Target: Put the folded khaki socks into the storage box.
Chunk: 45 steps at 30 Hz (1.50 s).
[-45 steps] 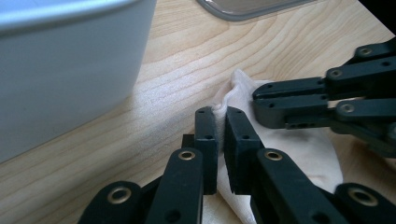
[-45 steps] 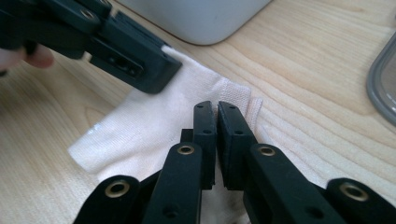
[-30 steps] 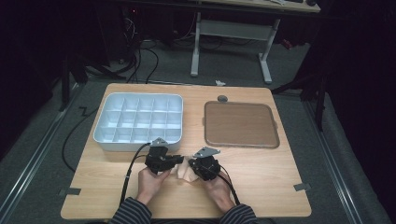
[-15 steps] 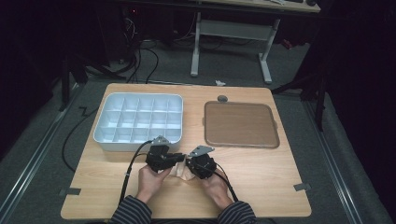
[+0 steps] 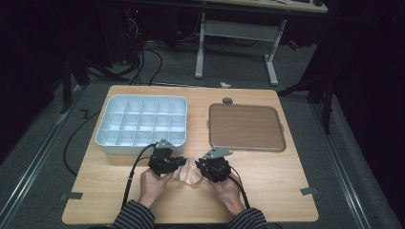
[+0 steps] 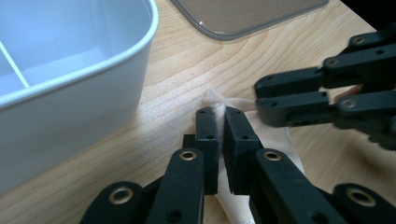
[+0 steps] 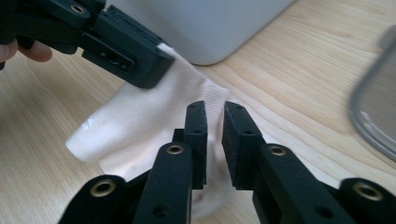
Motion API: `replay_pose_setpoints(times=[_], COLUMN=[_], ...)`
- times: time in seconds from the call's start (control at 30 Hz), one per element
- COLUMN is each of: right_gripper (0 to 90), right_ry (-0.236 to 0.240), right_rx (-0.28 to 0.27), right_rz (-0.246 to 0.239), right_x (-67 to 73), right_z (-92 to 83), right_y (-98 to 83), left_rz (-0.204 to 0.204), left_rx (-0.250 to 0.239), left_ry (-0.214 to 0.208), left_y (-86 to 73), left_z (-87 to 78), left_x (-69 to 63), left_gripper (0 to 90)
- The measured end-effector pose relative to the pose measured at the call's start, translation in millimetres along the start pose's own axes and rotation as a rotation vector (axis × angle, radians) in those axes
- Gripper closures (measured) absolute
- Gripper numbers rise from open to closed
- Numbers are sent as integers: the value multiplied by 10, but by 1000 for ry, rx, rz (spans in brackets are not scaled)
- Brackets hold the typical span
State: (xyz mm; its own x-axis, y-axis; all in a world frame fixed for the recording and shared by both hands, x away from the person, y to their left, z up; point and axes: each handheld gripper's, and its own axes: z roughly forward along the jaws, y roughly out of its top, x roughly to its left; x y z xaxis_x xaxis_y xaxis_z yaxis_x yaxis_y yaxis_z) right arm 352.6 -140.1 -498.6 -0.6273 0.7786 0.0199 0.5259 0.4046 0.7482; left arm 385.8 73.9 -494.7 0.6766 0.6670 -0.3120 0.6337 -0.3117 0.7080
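I am looking down on a wooden counter (image 5: pixel 286 191). A white divided box (image 5: pixel 142 123) is sitting at its back left, and a brown tray (image 5: pixel 246 127) is lying at the back right. Near the front edge, a small pale sock (image 5: pixel 187 172) is lying flat between my two tools. My left gripper (image 6: pixel 223 122) is pinching the sock's cloth, its jaws closed tight on it. My right gripper (image 7: pixel 215 122) is hovering over the sock, its jaws having just been opening, now a narrow gap apart.
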Motion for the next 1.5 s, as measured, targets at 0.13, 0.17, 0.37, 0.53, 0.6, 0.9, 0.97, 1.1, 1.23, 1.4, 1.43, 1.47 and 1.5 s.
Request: replay_pose_setpoints(times=[0.13, 0.17, 0.37, 0.53, 0.6, 0.9, 0.97, 1.1, 1.23, 1.4, 1.43, 1.47, 1.5], right_gripper=[730, 711, 659, 660, 708, 777, 779, 781, 782, 783, 783, 783, 783], right_ry=[-3, -2, 8, 17, 28, 30, 32, 31, 23, 27, 29, 35, 38], right_rx=[-20, -26, -14, 38, 62, 61, 63, 67, 79, 81, 80, 82, 82], right_rz=[28, 40, 68, 81, 86, 57, 54, 44, 19, 7, 4, 9, 11], right_x=[-39, -43, -53, -73, -77, -45, -42, -36, -11, 5, 4, 4, 5], right_z=[-97, -116, -90, 30, 83, 108, 110, 118, 141, 169, 174, 177, 181], right_y=[-61, -82, -156, -200, -222, -214, -209, -197, -159, -132, -128, -124, -122], left_rz=[-4, -7, -10, -13, -17, 27, 27, 37, 51, 49, 49, 50, 52], left_rx=[2, 2, 4, 1, 7, 10, 12, 13, 14, 15, 15, 17, 17], left_ry=[-2, -1, 4, -1, -2, -16, -23, -31, -42, -53, -52, -54, -55], left_y=[1, 2, 4, 5, 14, 113, 125, 159, 213, 235, 234, 235, 236], left_z=[10, 10, 6, 3, 11, 10, 12, 19, 31, 55, 62, 69, 76], left_x=[-4, -6, -5, -8, -9, -110, -121, -149, -184, -194, -199, -199, -199], left_gripper=[857, 857, 857, 856, 856, 855, 855, 855, 854, 853, 852, 852, 851])
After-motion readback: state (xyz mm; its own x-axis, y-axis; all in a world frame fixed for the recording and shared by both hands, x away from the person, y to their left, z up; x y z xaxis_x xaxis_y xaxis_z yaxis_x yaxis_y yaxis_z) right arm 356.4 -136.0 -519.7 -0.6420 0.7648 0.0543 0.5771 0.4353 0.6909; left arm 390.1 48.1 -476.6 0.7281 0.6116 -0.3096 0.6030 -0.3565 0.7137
